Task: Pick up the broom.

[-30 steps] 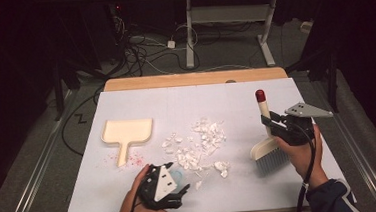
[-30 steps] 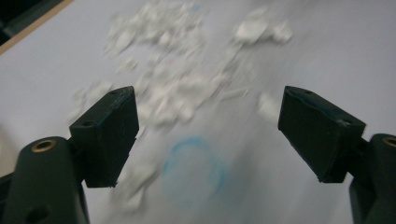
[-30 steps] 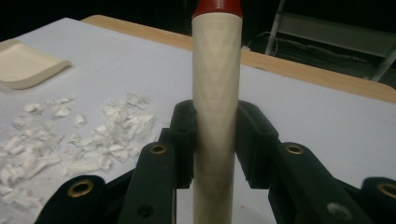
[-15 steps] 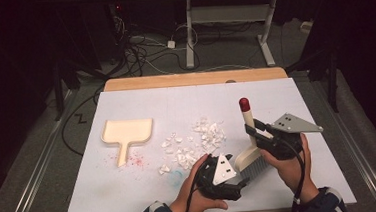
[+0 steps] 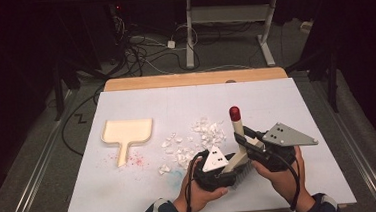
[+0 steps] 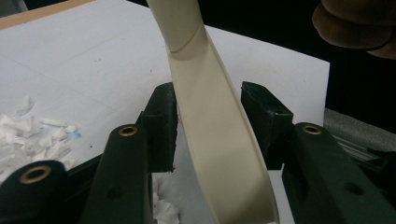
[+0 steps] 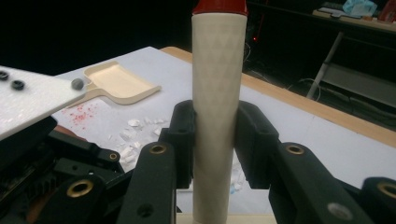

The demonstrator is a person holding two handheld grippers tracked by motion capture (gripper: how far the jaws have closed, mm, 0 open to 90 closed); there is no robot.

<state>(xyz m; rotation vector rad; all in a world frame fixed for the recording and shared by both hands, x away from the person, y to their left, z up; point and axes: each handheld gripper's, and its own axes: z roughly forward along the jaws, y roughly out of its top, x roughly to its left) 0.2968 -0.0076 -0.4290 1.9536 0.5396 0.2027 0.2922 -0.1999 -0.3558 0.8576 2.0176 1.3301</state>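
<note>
Both grippers grip the brush (image 5: 236, 147), left jaws just closing on it

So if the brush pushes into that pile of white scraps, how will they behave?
The white scraps look thin, torn and crumpled, so they are probably very light and should slide easily on the smooth white table cover. They already lie loosely scattered, so some may skip sideways around the brush rather than move together. They seem unlikely to break or roll.

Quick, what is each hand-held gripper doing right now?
Left hand-held gripper: just closing around the brush neck; grip unclear.
Right hand-held gripper: shut on the brush handle.
</note>
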